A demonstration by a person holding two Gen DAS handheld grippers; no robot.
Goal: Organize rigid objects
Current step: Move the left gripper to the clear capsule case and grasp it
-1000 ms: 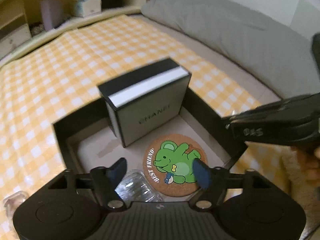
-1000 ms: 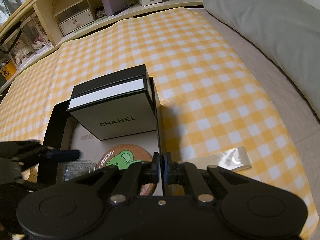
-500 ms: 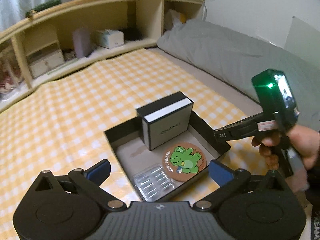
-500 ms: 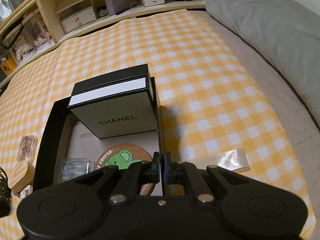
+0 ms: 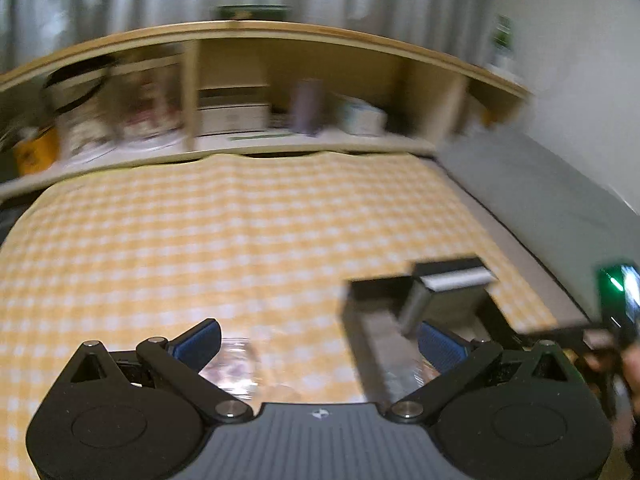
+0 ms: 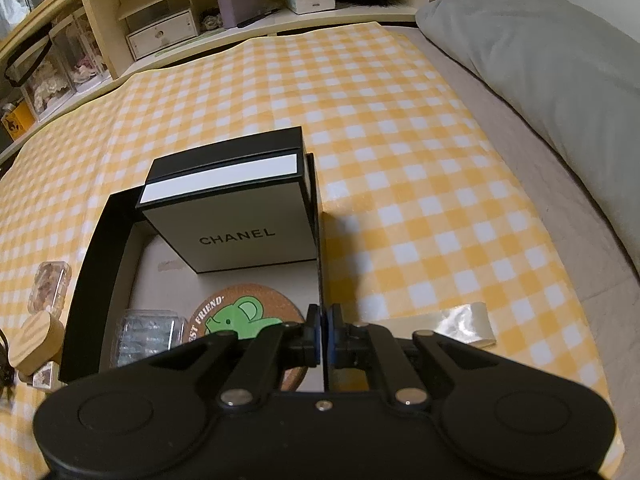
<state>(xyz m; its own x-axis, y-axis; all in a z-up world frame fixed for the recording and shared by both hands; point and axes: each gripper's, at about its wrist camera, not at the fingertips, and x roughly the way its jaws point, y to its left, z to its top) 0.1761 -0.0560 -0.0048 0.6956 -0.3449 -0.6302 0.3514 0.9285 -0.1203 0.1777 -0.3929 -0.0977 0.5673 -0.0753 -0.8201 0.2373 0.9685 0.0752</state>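
A black open box [image 6: 86, 280] lies on the yellow checked cloth. Inside it stand a white Chanel box [image 6: 236, 220], a cork coaster with a green bear [image 6: 240, 316] and a clear plastic case [image 6: 146, 336]. My right gripper [image 6: 323, 334] is shut on the black box's right wall [image 6: 319, 240]. My left gripper [image 5: 320, 340] is open and empty, above the cloth left of the black box [image 5: 380, 292]; this view is blurred. A small clear case [image 5: 234, 364] lies between its fingers, lower down.
Left of the black box lie a clear case with brownish contents [image 6: 50, 286], a round wooden lid [image 6: 36, 340] and a small item [image 6: 44, 376]. A strip of clear film [image 6: 460, 322] lies at the right. A grey pillow [image 6: 540, 48] and shelves [image 6: 168, 28] border the cloth.
My left gripper has risen out of the black box, opened wider and swung left over the cloth. My right gripper has stayed shut on the box wall.
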